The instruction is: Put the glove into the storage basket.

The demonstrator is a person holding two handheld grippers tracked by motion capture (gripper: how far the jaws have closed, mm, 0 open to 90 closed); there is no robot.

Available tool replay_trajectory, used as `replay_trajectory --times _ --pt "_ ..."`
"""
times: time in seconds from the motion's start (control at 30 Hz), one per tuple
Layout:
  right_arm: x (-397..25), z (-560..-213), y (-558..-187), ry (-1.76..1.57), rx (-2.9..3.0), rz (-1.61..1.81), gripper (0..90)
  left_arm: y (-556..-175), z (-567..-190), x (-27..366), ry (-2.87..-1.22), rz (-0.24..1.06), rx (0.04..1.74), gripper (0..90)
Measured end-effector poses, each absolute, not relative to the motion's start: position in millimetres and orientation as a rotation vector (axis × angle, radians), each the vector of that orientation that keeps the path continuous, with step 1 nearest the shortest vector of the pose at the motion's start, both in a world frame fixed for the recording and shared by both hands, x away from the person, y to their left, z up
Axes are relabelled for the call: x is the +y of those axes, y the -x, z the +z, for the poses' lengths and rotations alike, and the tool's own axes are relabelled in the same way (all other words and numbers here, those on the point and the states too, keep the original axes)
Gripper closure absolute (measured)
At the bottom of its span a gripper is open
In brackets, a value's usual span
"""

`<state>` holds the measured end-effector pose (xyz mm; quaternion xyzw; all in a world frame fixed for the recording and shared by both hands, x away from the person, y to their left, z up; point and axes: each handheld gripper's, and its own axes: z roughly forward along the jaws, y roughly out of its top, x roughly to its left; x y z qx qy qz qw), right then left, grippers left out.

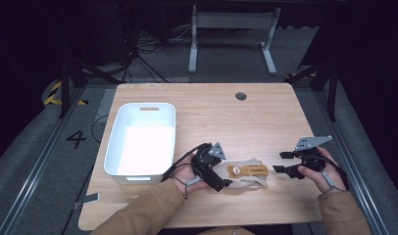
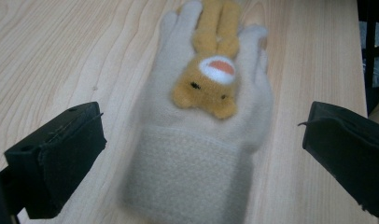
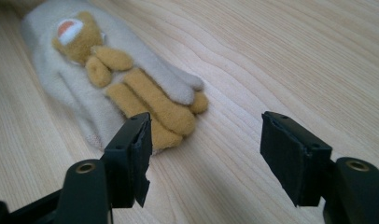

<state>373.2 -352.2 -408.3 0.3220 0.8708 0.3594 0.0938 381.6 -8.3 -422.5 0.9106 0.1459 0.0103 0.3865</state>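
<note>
High view: a cream glove [image 1: 246, 177] with a tan plush bear [image 1: 246, 170] sewn on its back lies flat on the wooden counter [image 1: 265, 117], near the front edge and just right of the white bin [image 1: 117, 147]. The glove's cuff end lies toward the bin and its fingertips lie away from it. The left gripper [image 1: 217, 185] sits at the cuff end of the glove, between bin and glove, held in the person's left hand [image 1: 187, 175]. The right gripper [image 1: 280, 162] hangs just beyond the glove's fingertips, on the side away from the bin, held in the right hand [image 1: 329, 171].

Left gripper view: its fingers [image 2: 61, 154] stand wide, one on each side of the glove's ribbed cuff [image 2: 187, 177], not touching it; the bear's head lies just beyond the cuff.

Right gripper view: its fingers [image 3: 131, 154] are also wide and hold nothing. One is just in front of the glove's fingertips and the bear's legs [image 3: 155, 112]; the other is over bare counter beside the glove.
</note>
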Motion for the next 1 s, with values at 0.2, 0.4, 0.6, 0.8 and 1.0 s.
replay_trajectory --times 0.2,0.4,0.6,0.8,1.0 --pt "-352.3 -410.0 -373.6 -0.954 2.591 1.069 34.4 -383.2 -434.8 -6.0 -2.272 0.033 0.354 0.0" --pt "-353.8 -409.9 -373.5 -0.947 2.589 1.082 34.2 -383.6 -452.0 -3.2 -2.21 0.028 0.359 0.1" --pt "-353.5 -411.3 -372.5 -0.941 2.597 1.085 34.1 -382.2 -460.1 -4.9 -2.216 0.092 0.348 0.0" --pt "-353.5 -411.1 -372.5 -0.942 2.592 1.088 34.1 -385.5 -466.9 -8.4 -2.263 0.054 0.341 0.0" --pt "-353.5 -412.5 -372.8 -0.946 2.592 1.086 34.1 -387.9 -468.6 -13.7 -2.302 0.029 0.335 0.0"
